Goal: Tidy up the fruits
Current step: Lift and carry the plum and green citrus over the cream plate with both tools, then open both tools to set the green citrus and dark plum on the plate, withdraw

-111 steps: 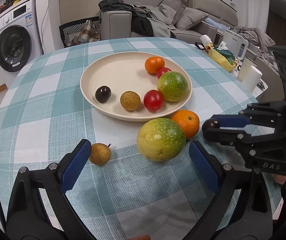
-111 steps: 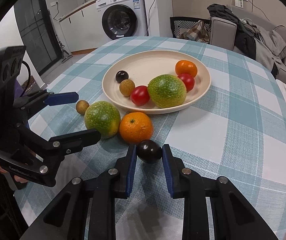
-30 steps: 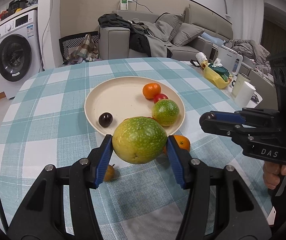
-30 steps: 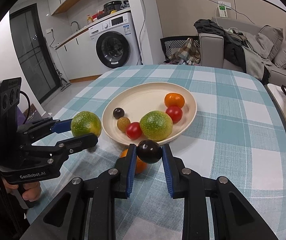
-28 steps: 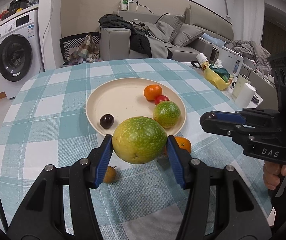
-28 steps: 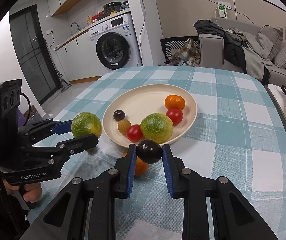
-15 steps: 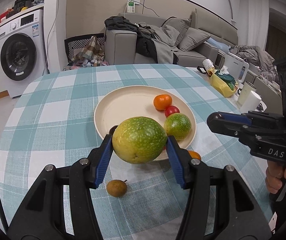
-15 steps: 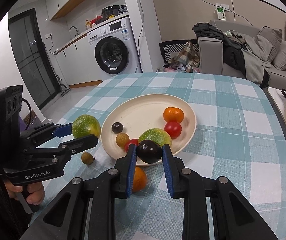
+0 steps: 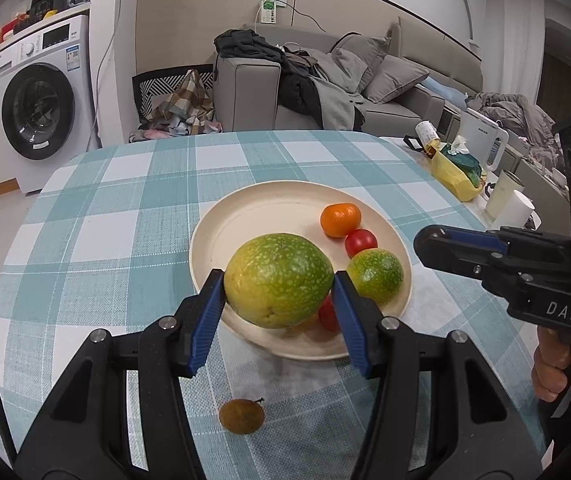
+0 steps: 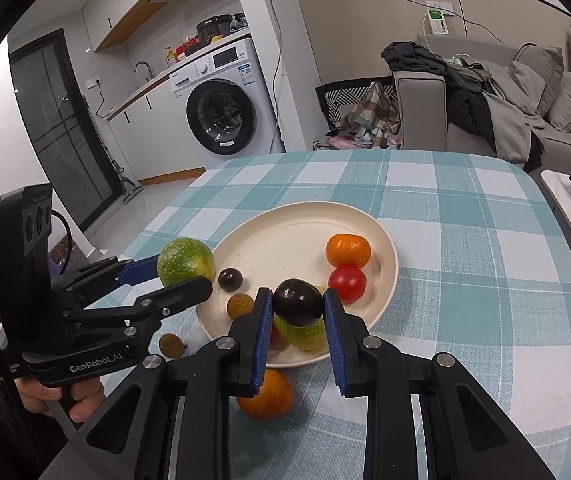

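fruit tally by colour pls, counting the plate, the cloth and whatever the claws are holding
green fruit: 2
orange: 2
red tomato: 2
dark fruit: 2
brown fruit: 2
total: 10

Teal-and-white checked tablecloth [image 9: 133, 216], cream plate [image 9: 269, 208], speckled green-yellow fruit [image 9: 278, 280], seemingly dark purple fruit [image 10: 298, 307].
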A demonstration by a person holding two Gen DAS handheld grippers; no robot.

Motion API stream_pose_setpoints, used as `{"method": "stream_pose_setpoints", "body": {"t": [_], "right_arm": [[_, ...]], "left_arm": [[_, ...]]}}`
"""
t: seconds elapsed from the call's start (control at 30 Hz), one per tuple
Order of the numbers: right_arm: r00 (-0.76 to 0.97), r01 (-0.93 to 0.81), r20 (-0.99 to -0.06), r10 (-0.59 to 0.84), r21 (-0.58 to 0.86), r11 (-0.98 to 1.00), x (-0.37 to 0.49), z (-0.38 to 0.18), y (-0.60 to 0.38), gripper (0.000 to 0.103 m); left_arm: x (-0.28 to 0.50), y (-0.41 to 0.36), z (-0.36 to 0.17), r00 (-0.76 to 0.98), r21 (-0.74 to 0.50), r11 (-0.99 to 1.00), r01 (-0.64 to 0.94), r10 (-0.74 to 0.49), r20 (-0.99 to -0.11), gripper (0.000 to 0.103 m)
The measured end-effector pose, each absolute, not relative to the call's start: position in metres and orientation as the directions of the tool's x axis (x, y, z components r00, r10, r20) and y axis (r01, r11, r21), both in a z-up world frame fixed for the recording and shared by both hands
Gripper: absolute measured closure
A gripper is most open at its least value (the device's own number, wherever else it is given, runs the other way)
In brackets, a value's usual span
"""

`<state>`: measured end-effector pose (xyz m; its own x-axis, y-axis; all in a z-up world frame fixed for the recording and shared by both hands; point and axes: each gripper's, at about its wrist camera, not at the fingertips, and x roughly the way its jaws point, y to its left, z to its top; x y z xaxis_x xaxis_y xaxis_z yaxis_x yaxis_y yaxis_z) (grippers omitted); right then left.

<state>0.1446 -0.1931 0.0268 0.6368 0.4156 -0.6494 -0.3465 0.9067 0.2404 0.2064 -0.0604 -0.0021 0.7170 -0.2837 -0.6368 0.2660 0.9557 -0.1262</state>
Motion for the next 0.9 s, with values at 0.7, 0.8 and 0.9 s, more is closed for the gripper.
{"method": "stream_pose_setpoints", "body": {"t": [0.7, 0.8, 0.9], "right_arm": [[0.609, -0.348, -0.670, 0.425, 0.255, 0.902, 0.181, 0.016, -0.176, 0.076], [0.604, -0.348, -0.675, 0.424, 0.255, 0.902, 0.186, 0.014, -0.174, 0.076], [0.602, -0.347, -0.678, 0.422, 0.254, 0.903, 0.190, 0.012, -0.173, 0.076]], "left_arm": [[0.245, -0.072, -0.026, 0.676, -0.122, 0.957, 0.264, -0.273, -0.684, 0.052], [0.249, -0.075, -0.028, 0.670, -0.120, 0.956, 0.268, -0.275, -0.689, 0.052], [0.252, -0.076, -0.030, 0.666, -0.120, 0.955, 0.271, -0.276, -0.693, 0.052]]}}
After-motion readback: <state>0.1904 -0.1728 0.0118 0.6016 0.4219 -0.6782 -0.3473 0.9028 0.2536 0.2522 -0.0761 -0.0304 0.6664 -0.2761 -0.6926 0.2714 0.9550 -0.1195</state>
